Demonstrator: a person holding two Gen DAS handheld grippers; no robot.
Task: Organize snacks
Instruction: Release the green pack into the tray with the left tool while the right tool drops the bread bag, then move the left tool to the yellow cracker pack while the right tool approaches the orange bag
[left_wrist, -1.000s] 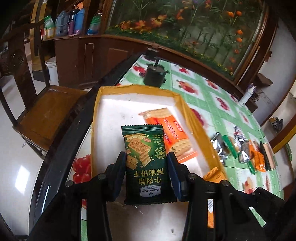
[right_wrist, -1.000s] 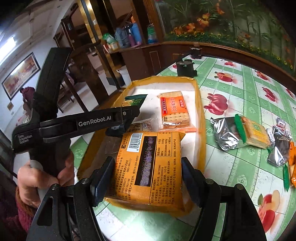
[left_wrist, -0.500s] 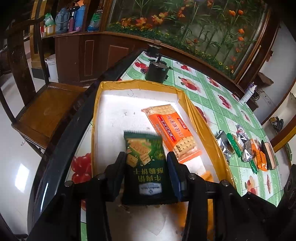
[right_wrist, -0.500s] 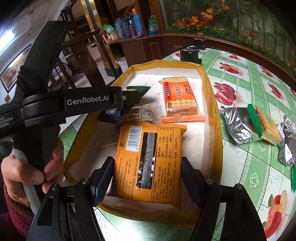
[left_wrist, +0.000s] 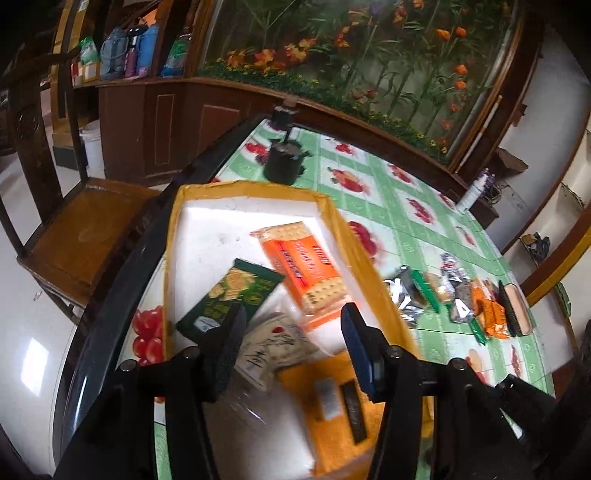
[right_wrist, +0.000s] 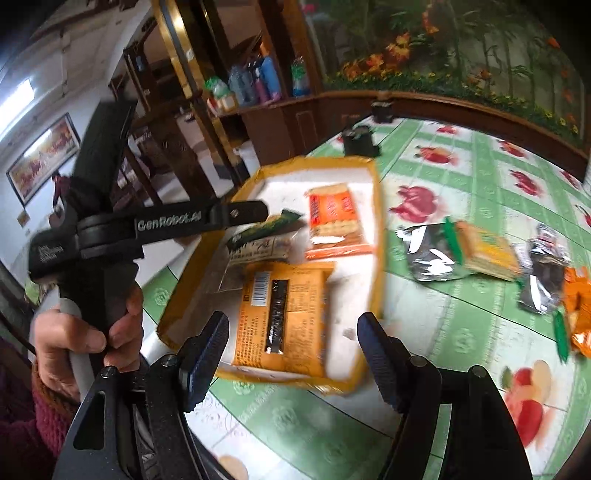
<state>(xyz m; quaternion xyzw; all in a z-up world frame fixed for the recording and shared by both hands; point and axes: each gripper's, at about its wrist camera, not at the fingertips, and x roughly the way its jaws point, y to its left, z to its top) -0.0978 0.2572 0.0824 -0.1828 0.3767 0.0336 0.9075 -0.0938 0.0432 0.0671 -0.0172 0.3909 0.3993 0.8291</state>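
A shallow tray with a yellow rim (left_wrist: 176, 236) (right_wrist: 376, 236) holds the snacks. In it lie an orange cracker packet (left_wrist: 303, 273) (right_wrist: 332, 218), a green biscuit packet (left_wrist: 229, 295) (right_wrist: 266, 227) lying tilted, a clear packet with black script (left_wrist: 269, 347) and a big orange-yellow packet (right_wrist: 284, 314) (left_wrist: 332, 402). My left gripper (left_wrist: 291, 347) hangs over the tray with its jaws opening; the green packet lies free beside its left finger. My right gripper (right_wrist: 291, 354) stands open just short of the orange-yellow packet, not touching it.
Loose foil and orange snack packets (left_wrist: 461, 302) (right_wrist: 461, 251) lie on the green fruit-print tablecloth right of the tray. A black pot (left_wrist: 284, 162) stands beyond the tray. A wooden chair (left_wrist: 85, 229) is left of the table edge. A hand (right_wrist: 92, 332) holds the left tool.
The left gripper let go of the green packet, which now lies tilted in the tray, and rose. The right gripper drew back from the orange-yellow packet, left lying in the tray.
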